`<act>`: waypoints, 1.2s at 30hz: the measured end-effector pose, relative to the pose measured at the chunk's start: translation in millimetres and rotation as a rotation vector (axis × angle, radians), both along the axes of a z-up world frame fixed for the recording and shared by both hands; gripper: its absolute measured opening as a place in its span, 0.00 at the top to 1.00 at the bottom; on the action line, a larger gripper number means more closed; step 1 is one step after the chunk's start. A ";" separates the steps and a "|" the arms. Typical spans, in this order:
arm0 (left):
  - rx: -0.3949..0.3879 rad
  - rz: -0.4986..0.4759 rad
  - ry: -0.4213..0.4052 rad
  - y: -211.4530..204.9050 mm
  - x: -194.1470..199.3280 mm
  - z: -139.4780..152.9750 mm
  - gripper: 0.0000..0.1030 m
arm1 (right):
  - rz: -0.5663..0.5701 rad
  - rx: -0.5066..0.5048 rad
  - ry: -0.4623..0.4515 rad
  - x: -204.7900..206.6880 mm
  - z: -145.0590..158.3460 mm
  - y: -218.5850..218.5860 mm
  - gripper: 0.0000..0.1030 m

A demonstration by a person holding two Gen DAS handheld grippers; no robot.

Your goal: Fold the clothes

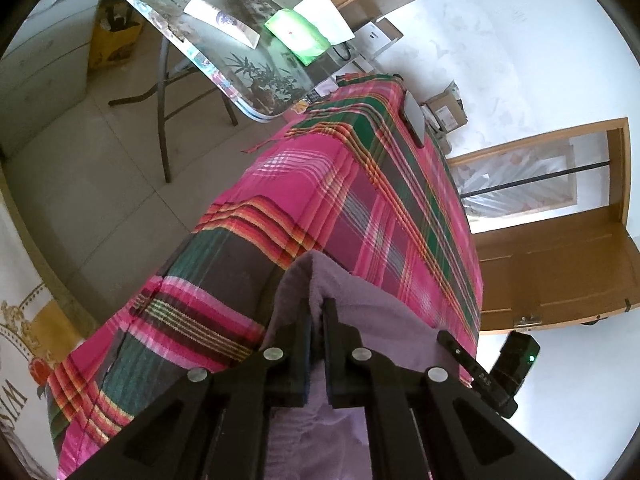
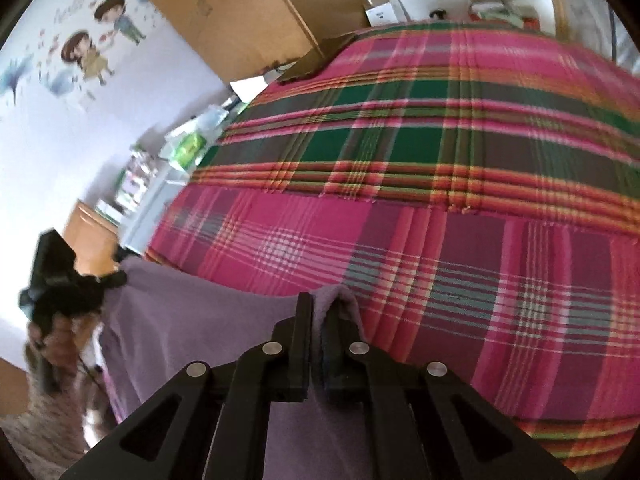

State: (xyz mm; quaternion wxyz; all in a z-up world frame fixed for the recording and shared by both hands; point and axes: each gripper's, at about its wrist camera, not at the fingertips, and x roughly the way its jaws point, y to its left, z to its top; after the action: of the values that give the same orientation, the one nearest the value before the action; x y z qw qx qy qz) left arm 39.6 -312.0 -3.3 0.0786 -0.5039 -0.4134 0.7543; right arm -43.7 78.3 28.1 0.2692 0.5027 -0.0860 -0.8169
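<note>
both hand-held grippers are clamped on the same purple garment: the left hand-held gripper [image 1: 319, 308] has its jaws pinched narrow over a folded ridge of the cloth, and the right hand-held gripper [image 2: 320, 304] is likewise pressed tight on another edge of it. under them spreads a pink, green and orange plaid bedspread [image 1: 360, 208] covering the bed. the purple garment [image 2: 200, 328] hangs stretched between the two grippers, its lower part draping down out of sight, at the near edge of the bed. beside the bed stands a folding desk [image 1: 224, 64] with a printed top, carrying a green packet [image 1: 298, 36] and white papers [image 1: 326, 16]. a small dark device [image 1: 414, 118] lies at the bedspread's far edge.
</note>
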 end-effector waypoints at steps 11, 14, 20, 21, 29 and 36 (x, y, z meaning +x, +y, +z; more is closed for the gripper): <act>-0.086 0.040 0.081 -15.8 51.3 21.2 0.94 | 0.074 0.154 0.280 69.6 47.1 -47.9 0.69; -0.075 0.062 0.079 -24.1 70.2 17.1 0.94 | 0.069 0.235 0.355 85.5 50.5 -66.3 0.67; -0.038 0.076 0.087 -33.1 99.4 11.7 0.94 | -0.126 0.382 0.303 69.8 40.1 -50.4 0.67; -0.033 0.076 0.088 -33.4 102.2 11.0 0.94 | -0.144 0.403 0.307 68.7 39.8 -47.7 0.67; 0.000 0.046 0.081 -26.1 112.2 1.5 0.94 | -0.243 0.398 0.376 85.3 56.8 -45.5 0.67; 0.009 0.007 0.080 -14.6 113.2 -4.8 0.94 | 0.069 0.276 0.442 128.0 50.7 -116.3 0.67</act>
State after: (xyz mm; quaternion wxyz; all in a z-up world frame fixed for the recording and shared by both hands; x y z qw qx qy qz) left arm 152.8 -326.6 -8.0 0.0948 -0.4715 -0.4151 0.7722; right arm 84.3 -38.0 78.9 0.2379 0.3469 0.1044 -0.9012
